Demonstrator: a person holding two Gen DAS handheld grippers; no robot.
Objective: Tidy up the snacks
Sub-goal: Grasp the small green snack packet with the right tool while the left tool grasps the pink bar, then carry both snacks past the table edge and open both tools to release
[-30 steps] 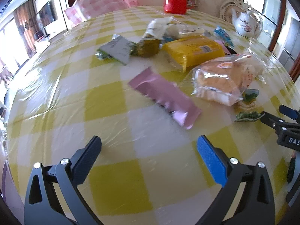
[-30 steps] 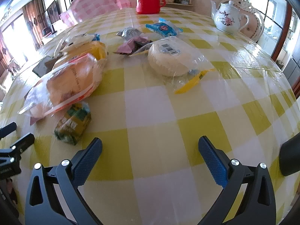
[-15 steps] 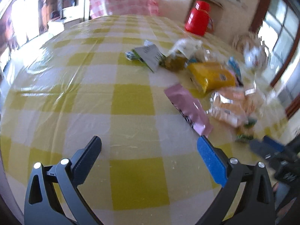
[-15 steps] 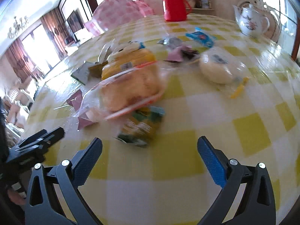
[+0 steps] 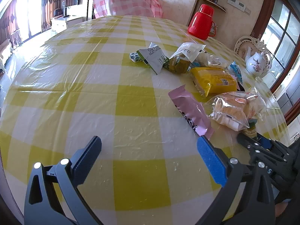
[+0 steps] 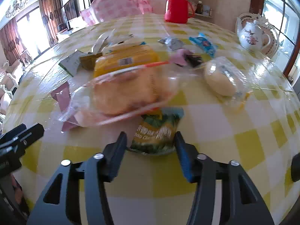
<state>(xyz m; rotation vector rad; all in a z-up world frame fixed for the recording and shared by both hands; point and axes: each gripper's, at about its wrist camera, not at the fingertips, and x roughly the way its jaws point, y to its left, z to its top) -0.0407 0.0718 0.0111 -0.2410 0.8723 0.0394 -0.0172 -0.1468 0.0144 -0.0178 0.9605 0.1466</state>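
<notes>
Snack packet [image 6: 155, 133], green and yellow, lies near the bench [image 6: 215, 123] front edge, half under a clear bread bag [image 6: 121, 91]; light, crinkly, soft. Right hand-held gripper [image 6: 151, 143] has just been closing around its sides, seemingly not yet pinching. Left hand-held gripper [image 5: 148, 150] stands spread, empty.
</notes>
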